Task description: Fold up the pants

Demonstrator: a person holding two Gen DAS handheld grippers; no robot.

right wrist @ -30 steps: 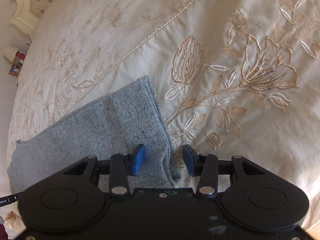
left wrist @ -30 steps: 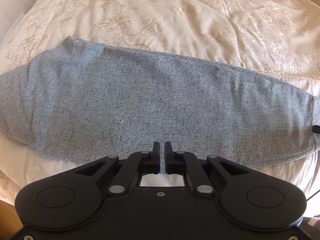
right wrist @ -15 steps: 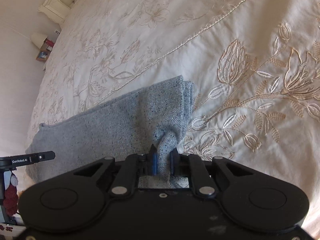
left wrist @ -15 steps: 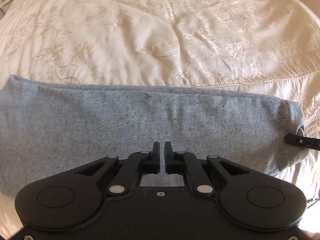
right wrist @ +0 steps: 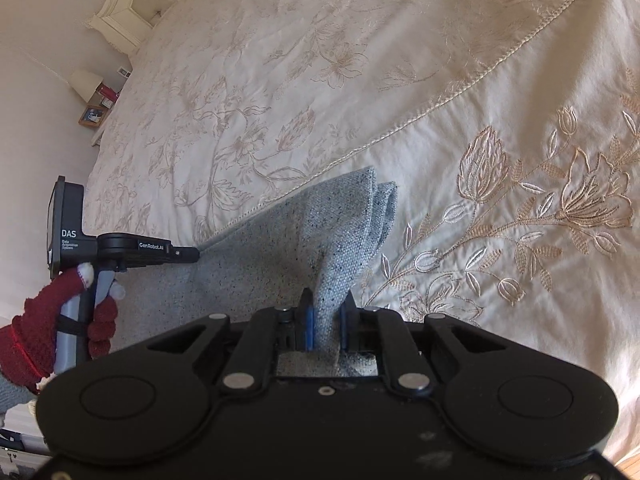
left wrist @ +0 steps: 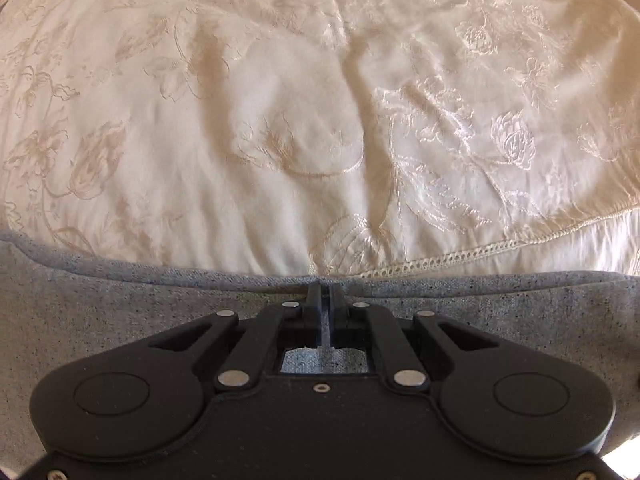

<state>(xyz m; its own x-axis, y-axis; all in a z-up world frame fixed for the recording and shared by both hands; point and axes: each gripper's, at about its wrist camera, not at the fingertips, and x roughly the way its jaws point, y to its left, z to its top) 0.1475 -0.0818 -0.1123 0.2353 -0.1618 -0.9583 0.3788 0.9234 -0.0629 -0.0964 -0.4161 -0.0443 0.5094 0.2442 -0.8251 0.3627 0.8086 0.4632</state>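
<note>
The grey pants [right wrist: 248, 264] lie lengthwise on the embroidered cream bedspread [right wrist: 360, 80] near the bed's edge. The right tongs [right wrist: 326, 322] pinch a bunch of cloth at the hem end, which rises in a small tent from the bed. The left tongs [left wrist: 325, 312] sit with fingers nearly pressed together at the far edge of the pants; a sliver of grey shows between them, but whether they hold cloth I cannot tell. To fold well, lift both ends to equal height, keep the cloth taut between them, carry the hem end over toward the other end, and line the edges up before letting go.
</note>
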